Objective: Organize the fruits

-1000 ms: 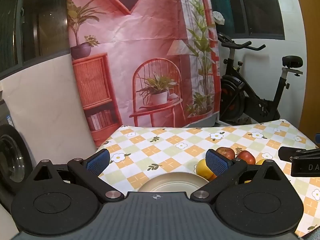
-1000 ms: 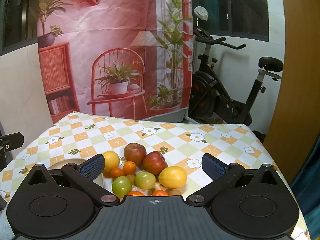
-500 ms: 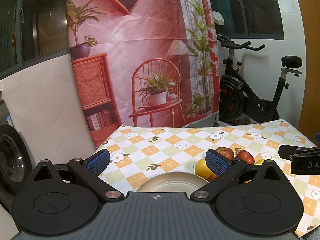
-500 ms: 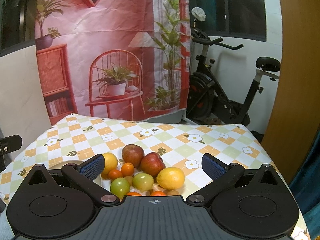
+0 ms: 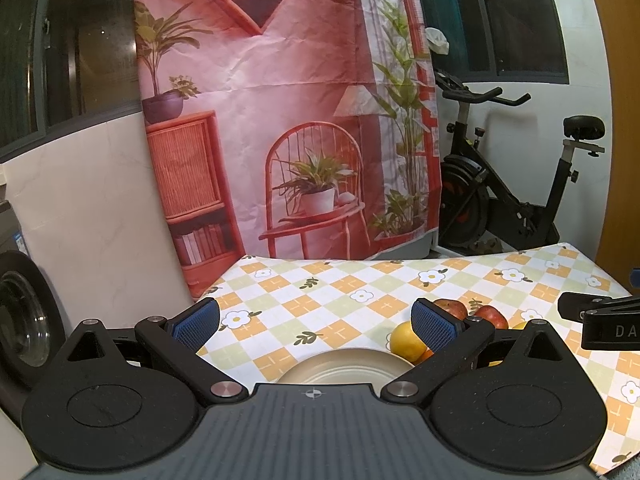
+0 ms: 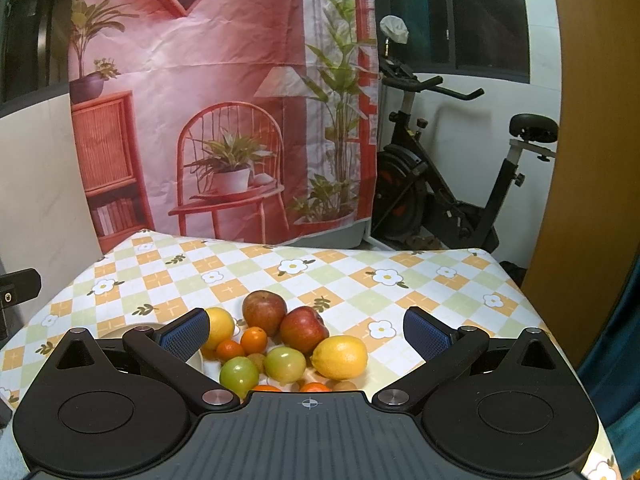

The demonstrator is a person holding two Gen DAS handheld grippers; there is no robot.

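Observation:
A pile of fruit lies on the checked tablecloth (image 6: 360,272): two red apples (image 6: 302,330), a yellow lemon (image 6: 340,357), a yellow orange (image 6: 220,322), small tangerines (image 6: 254,340) and two green fruits (image 6: 285,364). My right gripper (image 6: 306,330) is open and empty, hovering just above and before the pile. A beige plate (image 5: 346,368) lies left of the fruit. My left gripper (image 5: 316,320) is open and empty over the plate; the yellow orange (image 5: 406,340) and apples (image 5: 452,308) show beside its right finger.
A printed pink backdrop (image 5: 280,120) hangs behind the table. An exercise bike (image 6: 460,184) stands at the back right. A washing machine (image 5: 20,312) is at the left. The right gripper's body (image 5: 600,320) shows at the right edge of the left view.
The right gripper has pulled back and risen slightly, so the fruit sits a little farther out between its fingers. The left gripper has barely moved.

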